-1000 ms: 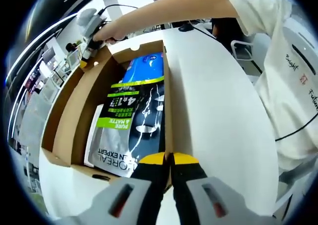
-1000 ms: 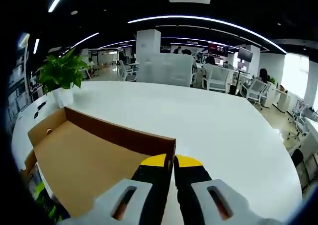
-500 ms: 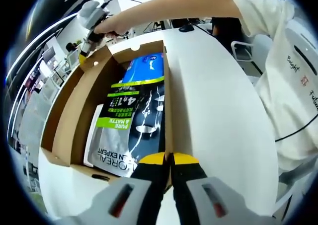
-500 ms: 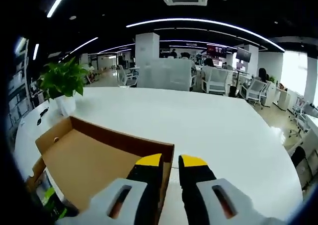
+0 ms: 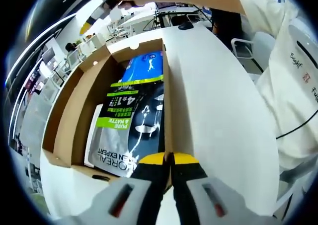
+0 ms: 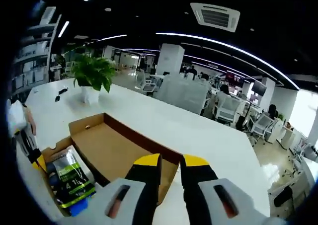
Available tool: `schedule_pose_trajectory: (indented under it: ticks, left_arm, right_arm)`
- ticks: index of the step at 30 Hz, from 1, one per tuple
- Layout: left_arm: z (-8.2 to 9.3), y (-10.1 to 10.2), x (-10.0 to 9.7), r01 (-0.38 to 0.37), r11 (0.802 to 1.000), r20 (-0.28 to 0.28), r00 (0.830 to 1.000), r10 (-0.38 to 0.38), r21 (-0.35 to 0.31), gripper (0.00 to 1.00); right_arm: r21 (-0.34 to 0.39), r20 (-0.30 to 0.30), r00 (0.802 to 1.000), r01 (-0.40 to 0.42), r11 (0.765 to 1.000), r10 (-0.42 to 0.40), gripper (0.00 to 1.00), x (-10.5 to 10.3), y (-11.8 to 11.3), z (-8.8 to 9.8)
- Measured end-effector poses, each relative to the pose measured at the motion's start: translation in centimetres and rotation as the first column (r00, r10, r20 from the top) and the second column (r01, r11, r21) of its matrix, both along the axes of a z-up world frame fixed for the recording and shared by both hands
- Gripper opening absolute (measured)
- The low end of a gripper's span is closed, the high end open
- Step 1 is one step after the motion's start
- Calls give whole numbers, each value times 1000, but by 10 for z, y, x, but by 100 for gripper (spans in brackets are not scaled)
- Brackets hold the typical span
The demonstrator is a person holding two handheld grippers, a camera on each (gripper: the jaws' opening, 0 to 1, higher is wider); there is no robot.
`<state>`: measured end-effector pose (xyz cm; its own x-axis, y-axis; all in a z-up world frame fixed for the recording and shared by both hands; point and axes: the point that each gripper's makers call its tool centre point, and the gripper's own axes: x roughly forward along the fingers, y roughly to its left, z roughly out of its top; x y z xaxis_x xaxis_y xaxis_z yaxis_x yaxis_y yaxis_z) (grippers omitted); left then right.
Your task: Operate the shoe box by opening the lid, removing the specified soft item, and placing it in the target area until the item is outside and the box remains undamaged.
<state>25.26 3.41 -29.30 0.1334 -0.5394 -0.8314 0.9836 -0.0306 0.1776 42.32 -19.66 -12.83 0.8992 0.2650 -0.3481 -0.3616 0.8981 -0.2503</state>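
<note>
Shoe box [image 5: 74, 115] open just ahead of the left tongs [image 5: 168, 159], lid [image 6: 114, 148] folded back beneath the right tongs [image 6: 169, 161]. Face-mask pouches [image 5: 131, 120] still lying inside, yet to be lifted out and set down. Left tongs clenched on the box wall; right tongs released, holding nothing. White counter [image 5: 218, 115] all around; potted plant [image 6: 92, 76] beyond, open-plan office behind.

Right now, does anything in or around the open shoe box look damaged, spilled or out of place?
Nothing stands out. The shoe box sits open on the white table, its walls intact. The dark packet and the blue packet lie flat inside. The left gripper pinches the box's wall.
</note>
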Motion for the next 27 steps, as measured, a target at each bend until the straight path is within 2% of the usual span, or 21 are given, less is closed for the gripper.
schedule_pose_trajectory:
  ticks: [5,7,11,14,17,21,23,26,27]
  left_arm:
    - [0,0,0,5,1000,-1,1000,-5,1,3]
    - [0,0,-1,6,1000,-3,1000,-6,-2,3]
    - [0,0,0,7,1000,-9,1000,-7,-8,3]
    - [0,0,0,3,1000,-15,1000,-3,-15,3]
    - [0,0,0,5,1000,-14,1000,-5,-14,3]
    - [0,0,-1,3,1000,-8,1000,-4,-6,3]
    - [0,0,0,-5,1000,-3,1000,4,-6,3]
    - [0,0,0,-5,1000,3,1000,5,-11,3]
    - [0,0,0,-2,1000,5,1000,2,-11,3]
  right_arm:
    - [-54,17,999,-39,998,40,17,-20,9,18]
    - [-34,54,996,-70,997,72,16,-30,13,35]
    - [-28,74,992,-102,994,104,13,-42,16,53]
    - [-25,81,988,-127,992,128,13,-60,22,60]
    - [-9,55,988,-147,989,147,13,-75,30,58]
    - [-15,24,977,-212,977,213,15,-100,46,57]
    - [23,-27,967,-254,967,255,18,-116,55,50]
    - [-3,-12,964,-267,964,267,23,-125,54,47]
    - [20,-14,962,-274,962,274,23,-128,54,46]
